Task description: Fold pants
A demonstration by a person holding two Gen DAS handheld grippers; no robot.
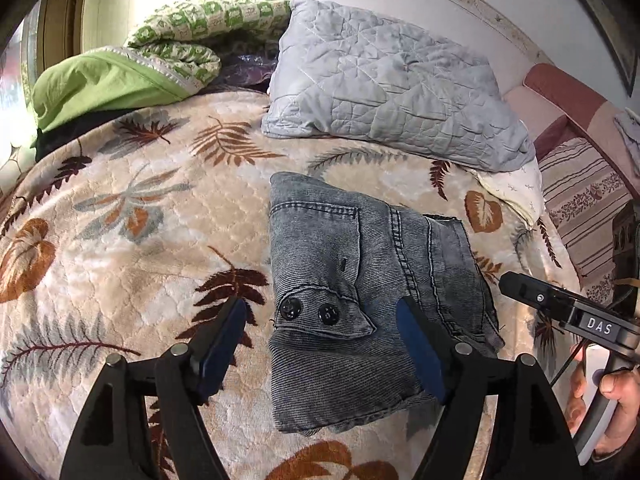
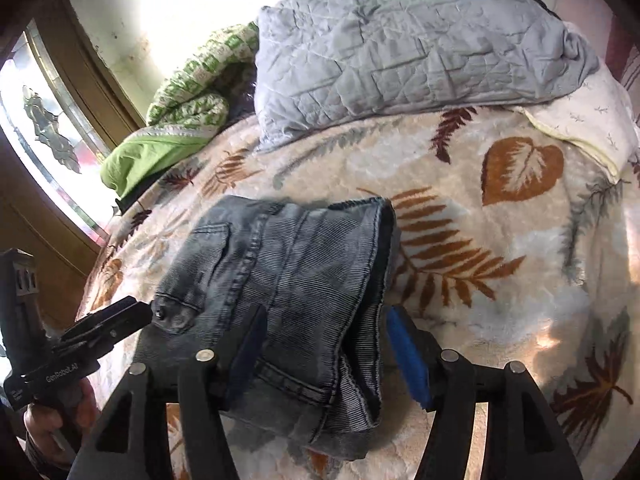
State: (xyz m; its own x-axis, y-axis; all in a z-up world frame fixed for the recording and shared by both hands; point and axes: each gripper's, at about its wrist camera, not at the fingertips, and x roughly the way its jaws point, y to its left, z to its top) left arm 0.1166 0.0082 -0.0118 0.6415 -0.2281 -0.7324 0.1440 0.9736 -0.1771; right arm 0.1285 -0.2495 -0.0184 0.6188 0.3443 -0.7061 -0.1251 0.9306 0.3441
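Both claws sit closest to the cameras, and each is spread wide with nothing between its blue pads. From the left wrist view, the left claw (image 1: 320, 344) hangs over the near end of the pants (image 1: 360, 300), its fingers straddling the bundle without clearly pressing it. From the right wrist view, the right claw (image 2: 326, 356) likewise straddles the near right edge of the pants (image 2: 288, 300), one pad over the denim and the other just beside it above the blanket.

Grey denim, the pants lie near the middle of the bed on a cream blanket (image 1: 120, 208) printed with leaves, well short of the grey quilted pillow (image 1: 380, 80) at the head end. They are already a compact, roughly square packet of several layers, with a pocket flap and two dark snaps on top and a hem showing along the far right edge.

Judging from that shape, the folding looks essentially finished. What may remain is a little tidying: the near corner looks slightly uneven and the layered edges on the right do not line up perfectly.
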